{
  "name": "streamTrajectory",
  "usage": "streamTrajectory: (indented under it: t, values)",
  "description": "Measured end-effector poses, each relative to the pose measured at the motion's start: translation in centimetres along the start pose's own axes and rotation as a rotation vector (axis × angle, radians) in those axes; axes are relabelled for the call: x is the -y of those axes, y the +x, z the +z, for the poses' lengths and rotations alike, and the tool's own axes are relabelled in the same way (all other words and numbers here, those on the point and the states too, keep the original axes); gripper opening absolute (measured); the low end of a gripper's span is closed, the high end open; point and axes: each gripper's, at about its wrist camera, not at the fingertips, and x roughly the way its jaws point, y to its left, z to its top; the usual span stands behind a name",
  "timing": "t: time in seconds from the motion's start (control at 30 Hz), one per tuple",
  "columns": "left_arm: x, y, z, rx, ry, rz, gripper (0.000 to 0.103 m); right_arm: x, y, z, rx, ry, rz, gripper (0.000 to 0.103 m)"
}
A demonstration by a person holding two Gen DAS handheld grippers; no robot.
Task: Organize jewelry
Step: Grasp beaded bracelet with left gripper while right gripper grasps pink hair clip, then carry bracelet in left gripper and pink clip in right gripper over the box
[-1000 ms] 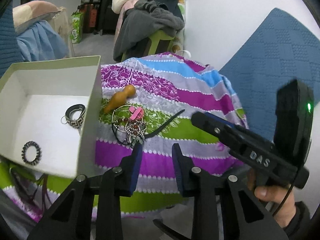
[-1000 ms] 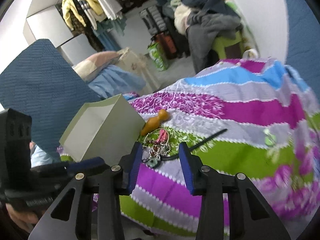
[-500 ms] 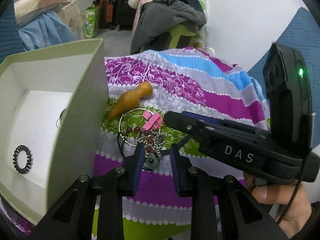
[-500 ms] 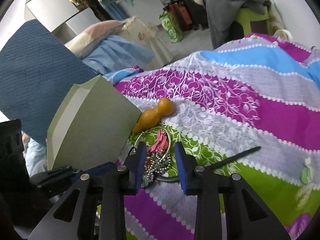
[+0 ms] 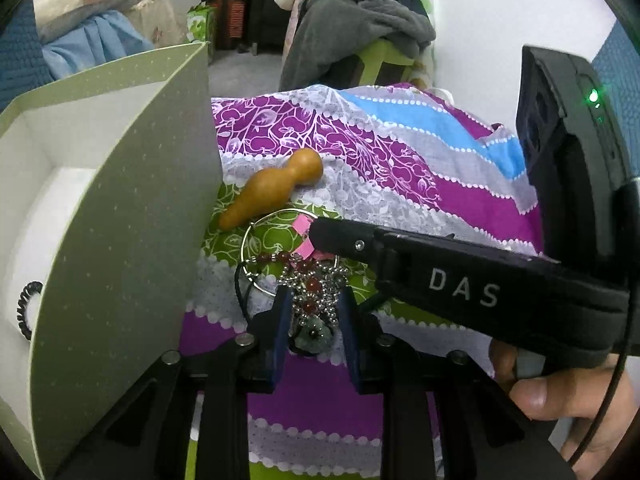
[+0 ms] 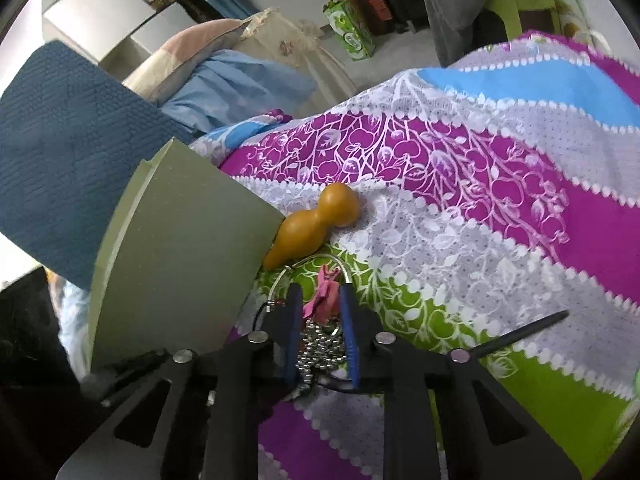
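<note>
Since 1 s ago both grippers have closed in on the jewelry pile, and their jaws have narrowed from wide to a slim gap w/ the tangle now between them.

Left gripper [image 5: 314, 322]: blue pads narrow, straddling the beaded necklace [image 5: 310, 282], silver balls and red beads; its green pendant [image 5: 314, 334] sits low between the pads. Pads look to be touching the beads on both sides, but can't tell if they're truly clamped. Right gripper [image 6: 322, 322]: also narrow, w/ the silver bead cluster [image 6: 320, 352] and pink tag [image 6: 322, 300] between its pads; grip vs. mere contact unclear there too. In the left view, the right gripper's arm crosses over the pile from the right, its tip at the pink tag.

The pile lies on the green stripe of the striped cloth [image 6: 500, 184], just beside the box [image 5: 120, 240] wall. A silver hoop [image 5: 256, 240] rings the top of the pile; the orange gourd [image 6: 316, 224] lies just beyond, its narrow end touching or nearly touching the box corner. Black hair tie [image 5: 28, 312] inside the box, against its near wall.

Room: box wall hems in the left side closely; open cloth to the right, apart from a black stick [image 6: 520, 330] lying there. Far edge of the cloth drops off toward the chair w/ grey clothes [image 5: 360, 28].
</note>
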Motion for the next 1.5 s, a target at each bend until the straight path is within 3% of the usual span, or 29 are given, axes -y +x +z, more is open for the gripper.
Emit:
streamTrajectory:
  t: [0.2,0.5,0.6,0.7,0.77,1.2,1.37,1.5]
  values:
    - [0.0,0.5,-0.1,-0.016,-0.002,0.000,0.022,-0.2,-0.2,-0.3,0.004,-0.011,-0.016,0.006]
    - [0.2,0.9,0.1,-0.004,0.012,0.010,0.022,1.1,-3.3,-0.5,0.083,0.034,-0.027,0.005]
    - [0.3,1.2,0.2,-0.006,0.029,0.017,0.014,1.7,-4.4,-0.9,0.098,0.044,-0.066,0.005]
    - [0.5,1.4,0.3,-0.015,0.053,0.015,0.013,2.0,-5.0,-1.3,0.103,0.061,-0.083,0.005]
    - [0.5,1.5,0.4,-0.018,0.063,0.016,0.005,2.1,-5.4,-1.7,0.103,0.053,-0.116,0.005]
    - [1.0,-2.9,0.7,0.027,0.075,-0.100,0.005,1.5,-7.4,-5.1,0.100,0.081,-0.265,0.005]
    - [1.5,-5.0,0.6,0.045,0.112,-0.132,0.005,0.8,-9.7,-6.5,0.147,0.134,-0.254,0.005]
    - [1.6,-6.4,0.7,0.054,0.121,-0.160,0.005,-0.2,-11.8,-8.2,0.195,0.156,-0.295,0.005]
